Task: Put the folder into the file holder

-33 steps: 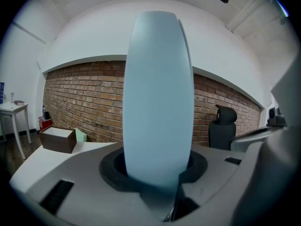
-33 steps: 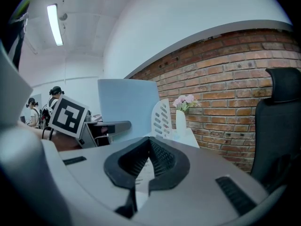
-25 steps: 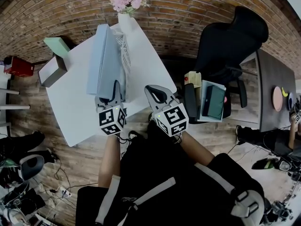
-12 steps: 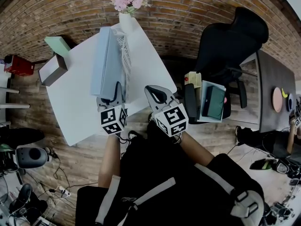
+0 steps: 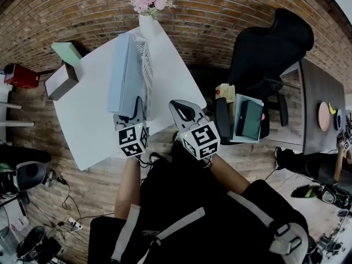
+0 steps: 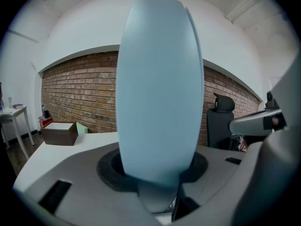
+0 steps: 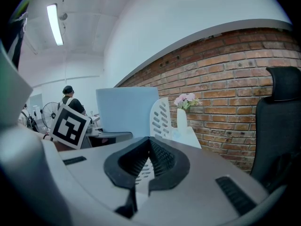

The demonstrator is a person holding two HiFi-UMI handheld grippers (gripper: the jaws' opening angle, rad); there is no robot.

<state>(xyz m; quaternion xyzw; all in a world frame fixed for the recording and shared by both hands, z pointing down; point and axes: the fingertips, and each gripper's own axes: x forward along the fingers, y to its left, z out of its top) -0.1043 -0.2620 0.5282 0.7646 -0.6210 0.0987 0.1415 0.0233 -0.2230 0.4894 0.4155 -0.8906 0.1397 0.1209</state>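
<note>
Folder (image 5: 125,73): pale blue, on edge, near end clamped in left gripper (image 5: 133,111); lies along holder's (image 5: 146,65) slotted wall on table (image 5: 82,120). Right gripper (image 5: 184,111): jaws together, empty. Handling: hold upright, slide straight, release once seated.

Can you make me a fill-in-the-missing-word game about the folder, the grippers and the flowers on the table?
1. The left gripper is clamped on a light ___ folder.
2. The right gripper has its jaws closed together and holds ___.
3. In the head view, the white file holder stands just to the ___ of the folder.
4. The vase at the far end holds ___ flowers.

Missing words: blue; nothing; right; pink.
</note>
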